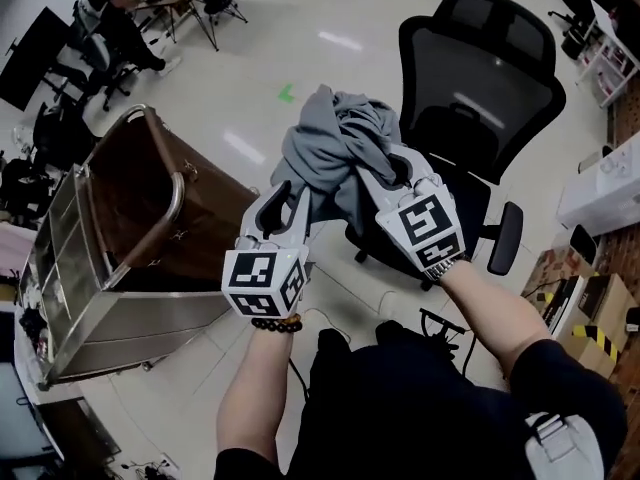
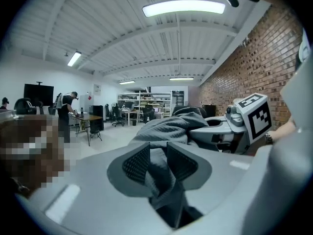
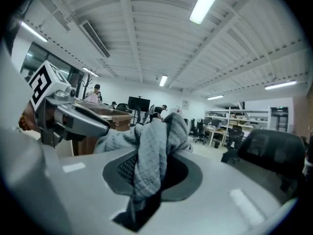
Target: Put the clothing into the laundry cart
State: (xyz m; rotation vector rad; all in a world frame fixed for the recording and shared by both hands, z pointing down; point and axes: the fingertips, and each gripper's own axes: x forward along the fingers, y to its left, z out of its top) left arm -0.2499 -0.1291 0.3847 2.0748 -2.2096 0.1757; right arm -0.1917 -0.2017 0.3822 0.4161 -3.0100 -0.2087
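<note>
A bunched grey garment (image 1: 335,153) hangs in the air between both grippers, over the floor in front of a black office chair. My left gripper (image 1: 290,196) is shut on its lower left folds; in the left gripper view the grey cloth (image 2: 168,126) is pinched between the pads (image 2: 138,163). My right gripper (image 1: 385,171) is shut on the right side of the bundle, and in the right gripper view cloth (image 3: 151,146) drapes over and between its jaws. The brown laundry cart (image 1: 178,203) with a metal frame stands to the left, below the left gripper.
The black mesh office chair (image 1: 480,78) stands directly behind the garment. Cardboard boxes (image 1: 590,313) lie on the right. Desks, chairs and seated people (image 1: 120,18) fill the far left. A brick wall (image 2: 254,67) runs along one side.
</note>
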